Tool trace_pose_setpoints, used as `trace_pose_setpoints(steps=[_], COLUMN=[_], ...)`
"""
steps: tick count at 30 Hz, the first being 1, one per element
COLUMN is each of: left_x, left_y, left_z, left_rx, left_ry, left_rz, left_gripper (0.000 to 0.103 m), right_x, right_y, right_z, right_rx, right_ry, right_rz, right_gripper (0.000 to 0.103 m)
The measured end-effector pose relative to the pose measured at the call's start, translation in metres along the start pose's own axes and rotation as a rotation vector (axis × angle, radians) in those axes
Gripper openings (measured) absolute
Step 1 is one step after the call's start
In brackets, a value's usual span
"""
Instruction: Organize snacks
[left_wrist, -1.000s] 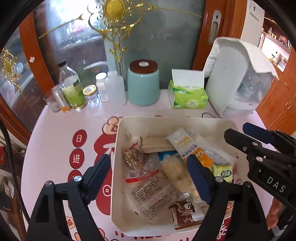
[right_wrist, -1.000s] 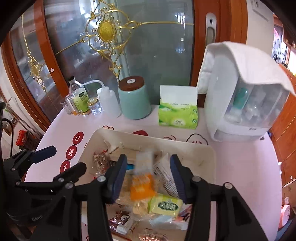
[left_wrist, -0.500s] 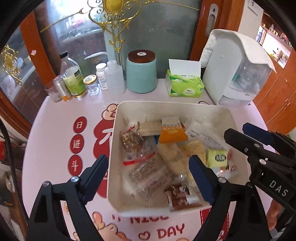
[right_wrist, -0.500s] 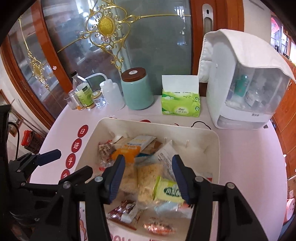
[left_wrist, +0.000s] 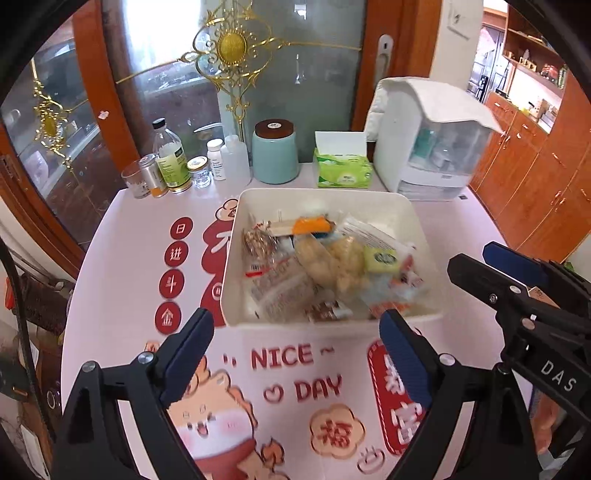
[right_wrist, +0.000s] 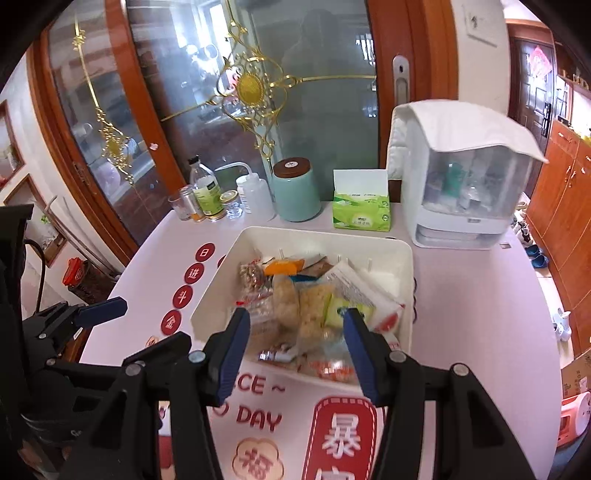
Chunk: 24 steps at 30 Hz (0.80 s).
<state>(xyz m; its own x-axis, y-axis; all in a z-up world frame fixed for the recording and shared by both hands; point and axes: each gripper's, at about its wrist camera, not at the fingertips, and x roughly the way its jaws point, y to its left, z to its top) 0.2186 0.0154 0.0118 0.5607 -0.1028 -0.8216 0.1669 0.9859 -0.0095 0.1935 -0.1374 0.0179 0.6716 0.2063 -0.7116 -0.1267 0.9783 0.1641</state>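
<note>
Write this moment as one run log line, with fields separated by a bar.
left gripper: opening, empty | right gripper: open, empty | snacks: in white bin | phase: none held

Bright daylight through frosted glass; fisheye-bent edges, slight motion blur.

The near snacks (left_wrist: 325, 310) in the bin (left_wrist: 424, 229) are smeared by motion blur in the left wrist view, so their wrappers cannot be read. In the right wrist view, the right gripper (right_wrist: 295, 350) covers the bin's near rim and some packets. The tablecloth (left_wrist: 110, 295) print runs off the bottom edge. Items inside the frosted dispenser (right_wrist: 472, 184) are perhaps bottles, too hazy to tell.
</note>
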Motion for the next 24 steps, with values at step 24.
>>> trace_pose_setpoints(steps=[24], left_x=[-0.143], left_y=[-0.023], left_z=[-0.164], left_rx=[-0.093], left_ry=[-0.113], left_rz=[0.069], left_gripper=[0.096], right_x=[-0.139], right_y=[0.010], right_z=[-0.161], right_rx=[0.053], right_ry=[0.005], right_rz=[-0.054], right_gripper=[0.060])
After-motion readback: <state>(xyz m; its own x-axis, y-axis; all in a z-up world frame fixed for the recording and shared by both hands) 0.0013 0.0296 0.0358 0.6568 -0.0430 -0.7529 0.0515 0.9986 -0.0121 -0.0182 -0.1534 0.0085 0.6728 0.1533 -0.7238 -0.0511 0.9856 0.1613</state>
